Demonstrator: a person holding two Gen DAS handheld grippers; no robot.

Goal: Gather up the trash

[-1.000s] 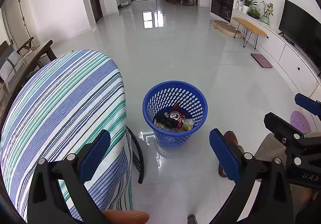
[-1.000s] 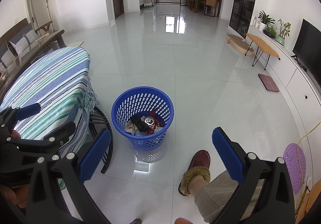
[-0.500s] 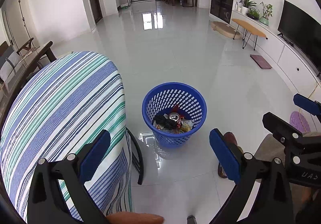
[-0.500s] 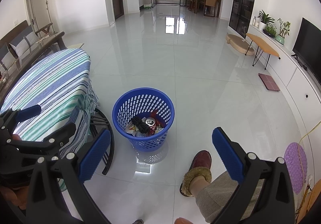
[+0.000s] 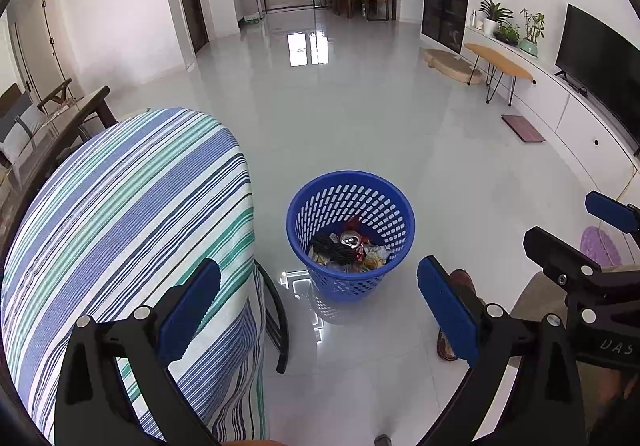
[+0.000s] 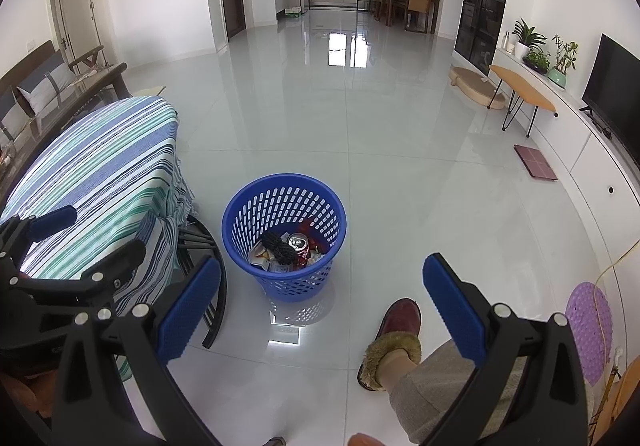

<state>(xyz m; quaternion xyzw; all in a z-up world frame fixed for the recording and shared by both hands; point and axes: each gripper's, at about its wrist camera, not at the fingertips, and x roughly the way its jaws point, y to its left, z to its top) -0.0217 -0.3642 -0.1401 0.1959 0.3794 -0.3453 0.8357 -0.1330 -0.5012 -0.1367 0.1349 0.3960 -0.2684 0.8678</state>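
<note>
Held both blue-padded grippers, left [image 5: 318,302] and right [image 6: 320,298], spread wide and empty above the perforated blue plastic wastebasket [image 6: 283,206], trash-filled, beside the striped tablecloth [image 5: 120,214].

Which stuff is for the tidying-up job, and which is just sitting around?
For the job: round blue plastic wastebasket; silver drink can and crumpled wrappers inside; both open grippers, left, right.

Just there: striped tablecloth; purple mat; brown slipper.

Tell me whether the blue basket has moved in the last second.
No. The basket stays beside the striped table, same gap; only the camera drifts slightly.
</note>
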